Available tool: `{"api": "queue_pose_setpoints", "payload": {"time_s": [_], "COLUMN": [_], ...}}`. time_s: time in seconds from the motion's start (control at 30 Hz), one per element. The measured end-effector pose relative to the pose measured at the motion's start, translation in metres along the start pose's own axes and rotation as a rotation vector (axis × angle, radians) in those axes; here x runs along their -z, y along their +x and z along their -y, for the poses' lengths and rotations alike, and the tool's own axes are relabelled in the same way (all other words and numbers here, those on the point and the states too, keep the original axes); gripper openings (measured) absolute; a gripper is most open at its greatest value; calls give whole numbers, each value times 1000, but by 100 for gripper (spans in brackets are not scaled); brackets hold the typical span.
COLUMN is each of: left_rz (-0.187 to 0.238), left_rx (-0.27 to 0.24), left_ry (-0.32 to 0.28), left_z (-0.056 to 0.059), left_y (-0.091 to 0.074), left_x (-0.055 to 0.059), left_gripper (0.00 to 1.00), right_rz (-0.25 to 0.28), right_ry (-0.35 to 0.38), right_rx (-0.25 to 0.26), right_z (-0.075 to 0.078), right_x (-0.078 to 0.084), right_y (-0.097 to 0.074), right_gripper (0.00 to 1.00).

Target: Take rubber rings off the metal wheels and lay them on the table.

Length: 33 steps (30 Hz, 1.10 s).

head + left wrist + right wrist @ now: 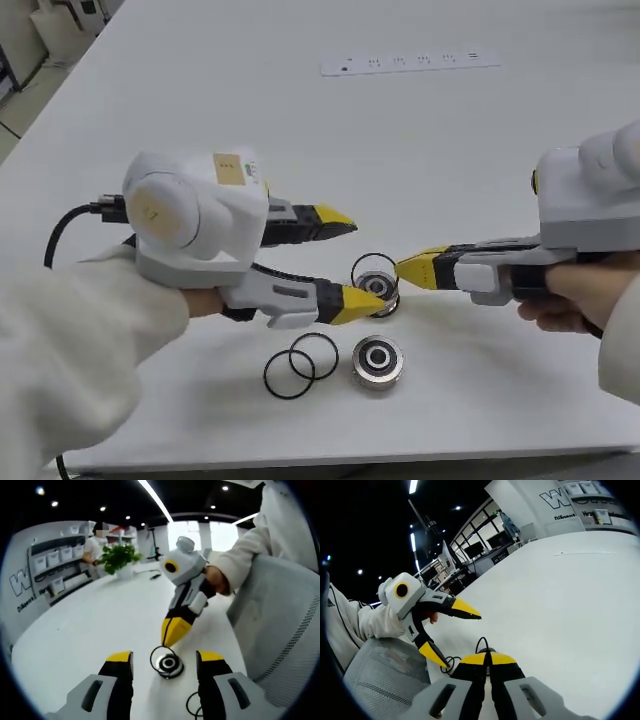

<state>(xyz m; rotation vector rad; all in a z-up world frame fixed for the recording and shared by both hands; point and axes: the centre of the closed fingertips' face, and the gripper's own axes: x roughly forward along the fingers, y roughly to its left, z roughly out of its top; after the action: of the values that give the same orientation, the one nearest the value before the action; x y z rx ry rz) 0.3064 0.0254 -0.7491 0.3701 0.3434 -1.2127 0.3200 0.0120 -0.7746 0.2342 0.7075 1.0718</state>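
Two grippers meeting at one small grooved metal wheel [378, 288]

The white left gripper [362, 262] with yellow-tipped jaws, held by a hand [203, 301] in a cream sleeve, reaches in from the wheel's left. Its jaws are spread wide, the lower tip against the wheel. The matching right gripper [402, 268] lies level on the wheel's right, jaws pinched together on the thin black rubber ring [374, 255].

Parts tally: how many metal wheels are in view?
2: near wheel by the table edge; far wheel, its rubber ring pinched by the right hand-held gripper. None seems hidden.
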Motion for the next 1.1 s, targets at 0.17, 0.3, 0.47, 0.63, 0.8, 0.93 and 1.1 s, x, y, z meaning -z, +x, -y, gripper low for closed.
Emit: {"api": "queue_pose_setpoints", "payload": {"time_s": [0.17,0.3,0.47,0.63,0.8,0.93,1.1], "left_rz": [1,20,27,42,31,48,36], "left_rx": [-15,-34,-56,-91,-134,-157,-166], "left_ry": [17,13,8,0,-18,-44,-52], "left_z": [-6,-11,-15,-20,-24,-25,-23], "left_y": [-12,-20,-30,-43,-55,-64,-70], "left_x": [-7,-13,-18,-22,-18,-17,-13], "left_gripper": [64,72,79,88,89,94,99], "right_rz": [16,33,51,54,56,49,36], "right_ry": [2,3,-3,-9,-16,-14,-13], "right_rx": [1,-5,-16,-26,-40,-55,-67], "right_z": [-2,-7,-13,-17,-23,-27,-31], "right_x": [-5,-13,-20,-22,-25,-24,-22], "right_y": [-2,-4,-5,-5,-4,-2,0], "right_gripper": [0,0,0,0,0,0,0]}}
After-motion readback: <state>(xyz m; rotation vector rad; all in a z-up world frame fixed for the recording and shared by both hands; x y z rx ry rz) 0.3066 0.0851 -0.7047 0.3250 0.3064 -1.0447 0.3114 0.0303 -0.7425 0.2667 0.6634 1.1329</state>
